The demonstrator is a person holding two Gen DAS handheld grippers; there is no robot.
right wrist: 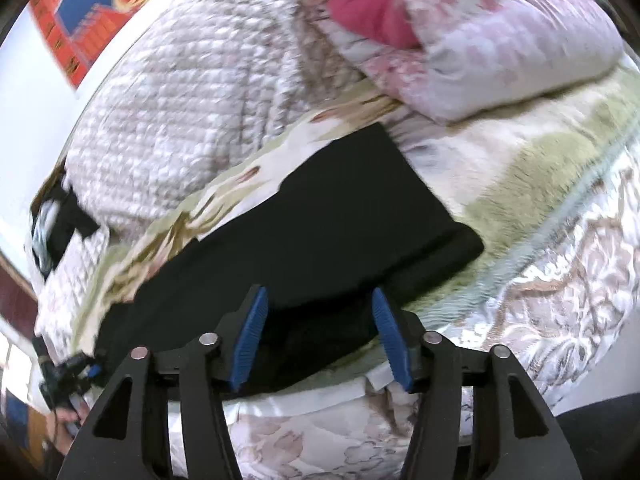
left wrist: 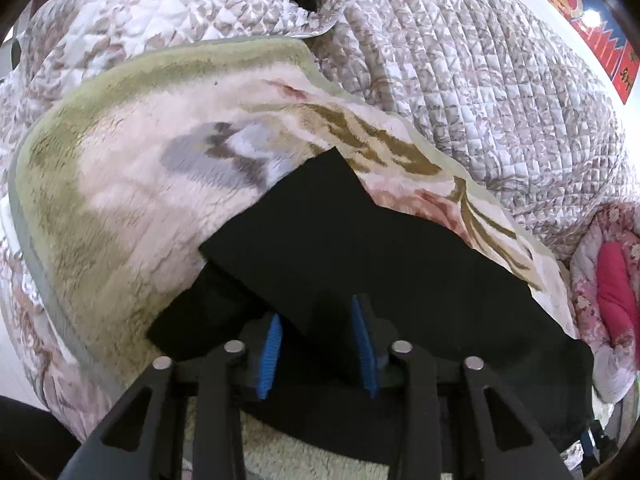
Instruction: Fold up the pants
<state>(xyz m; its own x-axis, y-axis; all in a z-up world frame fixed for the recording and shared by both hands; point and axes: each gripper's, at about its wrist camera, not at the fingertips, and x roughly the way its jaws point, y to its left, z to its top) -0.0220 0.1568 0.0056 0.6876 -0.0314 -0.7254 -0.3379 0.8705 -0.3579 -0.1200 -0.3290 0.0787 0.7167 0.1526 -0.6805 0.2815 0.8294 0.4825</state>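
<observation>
Lying across the floral fleece blanket (left wrist: 132,184) on the bed, the black pants (left wrist: 360,248) fill the lower centre of the left wrist view and run as a long dark band from lower left to right of centre in the right wrist view (right wrist: 320,220). They look already doubled, with one layer's corner sitting over another near the left tool (left wrist: 318,344). That tool's blue pads stand apart, and black cloth lies between them, though whether the fabric is inside the gap or only beneath it cannot be told. The right tool (right wrist: 320,336) is likewise spread, its pads either side of the near edge of the pants. The long axis of the garment runs crosswise to both tools, from one tool's end toward the other's. Judging by this, each tool sits close to its own end, so the coming fold would likely carry one end along that axis over the other. A pink-and-red pillow (right wrist: 480,36) lies in the upper right, on the bed beyond the pants.
</observation>
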